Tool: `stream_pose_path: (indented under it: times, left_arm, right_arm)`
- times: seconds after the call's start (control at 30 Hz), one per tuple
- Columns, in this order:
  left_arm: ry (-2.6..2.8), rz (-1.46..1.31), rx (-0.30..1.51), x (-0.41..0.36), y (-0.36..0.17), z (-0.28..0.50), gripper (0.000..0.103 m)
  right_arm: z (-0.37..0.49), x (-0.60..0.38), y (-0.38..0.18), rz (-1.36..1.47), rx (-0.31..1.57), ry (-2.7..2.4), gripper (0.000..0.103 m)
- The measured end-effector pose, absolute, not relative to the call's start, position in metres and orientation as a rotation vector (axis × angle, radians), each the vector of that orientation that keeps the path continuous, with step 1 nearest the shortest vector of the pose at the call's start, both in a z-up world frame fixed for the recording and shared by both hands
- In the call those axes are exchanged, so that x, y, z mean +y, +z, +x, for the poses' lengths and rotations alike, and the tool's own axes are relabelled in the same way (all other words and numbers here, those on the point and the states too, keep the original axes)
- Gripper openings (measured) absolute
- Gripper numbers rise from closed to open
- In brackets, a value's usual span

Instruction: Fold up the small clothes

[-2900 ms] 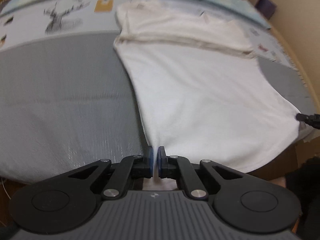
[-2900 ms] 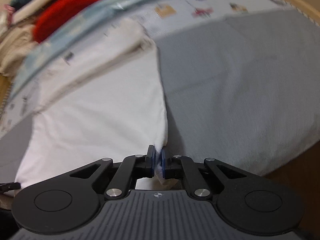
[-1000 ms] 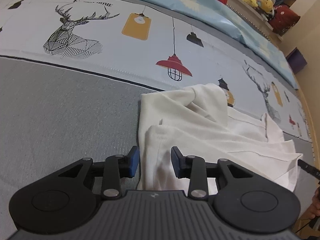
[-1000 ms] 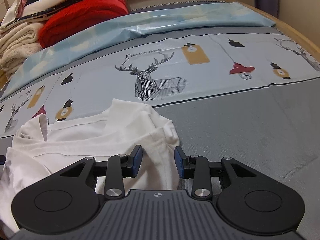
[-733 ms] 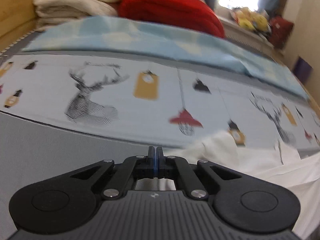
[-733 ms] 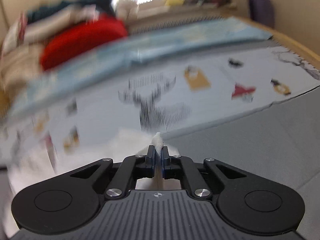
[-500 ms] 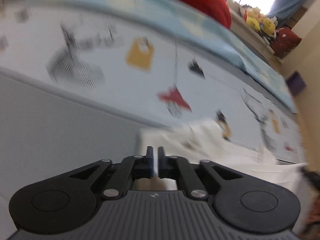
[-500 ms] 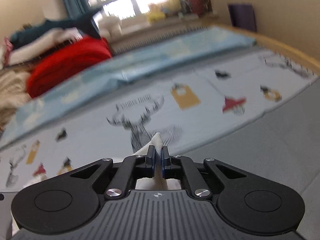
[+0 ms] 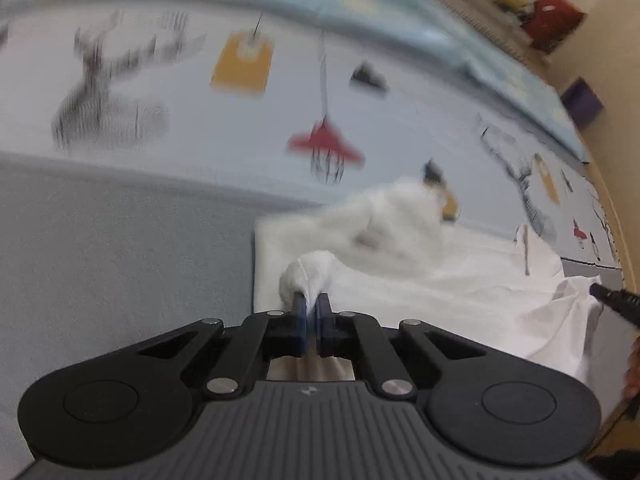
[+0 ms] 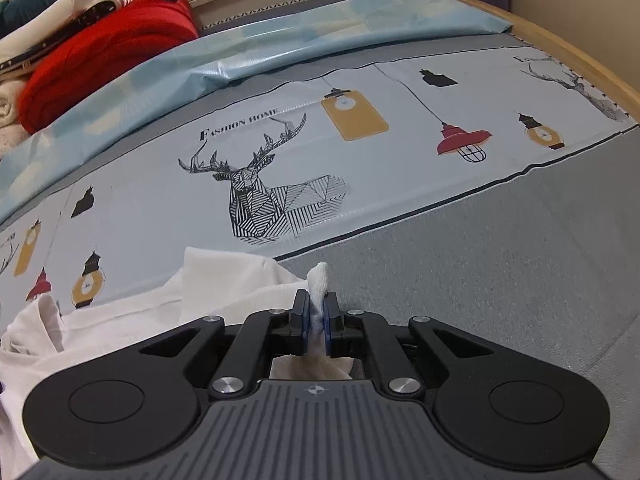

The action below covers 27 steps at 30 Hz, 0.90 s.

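White garment (image 9: 420, 264) is pinched at lower centre by the left gripper (image 9: 311, 309) and right gripper (image 10: 316, 312), its bulk stretched crosswise between them.

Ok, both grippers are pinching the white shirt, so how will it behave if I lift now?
Probably floppy: the white shirt bunches into a soft tuft at the left gripper. Likely light, since the right gripper holds only a thin corner. It should sag between both pinches.

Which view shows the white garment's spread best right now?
The left wrist view: the white garment stretches across toward the right tool, though blurred. The right wrist view is sharper but shows only its bunched end.
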State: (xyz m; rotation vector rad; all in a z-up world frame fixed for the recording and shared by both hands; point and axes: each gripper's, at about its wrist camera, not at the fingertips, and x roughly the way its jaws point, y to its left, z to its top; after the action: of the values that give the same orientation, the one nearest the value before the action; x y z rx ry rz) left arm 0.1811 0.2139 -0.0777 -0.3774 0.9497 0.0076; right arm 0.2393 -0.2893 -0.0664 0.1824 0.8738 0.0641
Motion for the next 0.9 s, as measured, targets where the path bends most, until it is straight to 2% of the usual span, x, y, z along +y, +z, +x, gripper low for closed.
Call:
stream_pose_path:
  times: [0.13,0.23,0.3,0.37,0.43,0.57,0.67,0.8,0.9]
  left_arm:
    - [0.067,-0.302,0.657,0.220,-0.036,0.165,0.003]
    - [0.144,-0.254,0.611,0.218,-0.038,0.177,0.005]
    - [0.161,-0.266,0.669,0.218,-0.049,0.192,0.013]
    - [0.189,-0.282,0.737,0.218,-0.058,0.200,0.014]
    - [0.161,-0.347,0.773,0.224,-0.060,0.199,0.014]
    - [0.089,-0.451,0.889,0.235,-0.068,0.191,0.015]
    - [0.067,-0.427,0.967,0.233,-0.072,0.177,0.020]
    - [0.005,-0.384,1.090,0.225,-0.080,0.156,0.030]
    - [-0.051,-0.336,1.170,0.215,-0.088,0.136,0.030]
  right_arm:
    - [0.225,-0.301,-0.039,0.285,0.729,0.083,0.005]
    - [0.218,-0.297,-0.021,0.298,0.574,0.093,0.005]
    - [0.229,-0.287,-0.025,0.257,0.577,0.107,0.006]
    - [0.247,-0.278,-0.041,0.230,0.674,0.100,0.007]
    - [0.256,-0.277,-0.054,0.221,0.757,0.035,0.021]
    - [0.249,-0.284,-0.061,0.240,0.802,0.027,0.021]
    - [0.237,-0.287,-0.061,0.223,0.816,0.040,0.021]
    - [0.219,-0.295,-0.065,0.247,0.912,0.103,0.029]
    - [0.203,-0.296,-0.072,0.218,1.005,0.145,0.031]
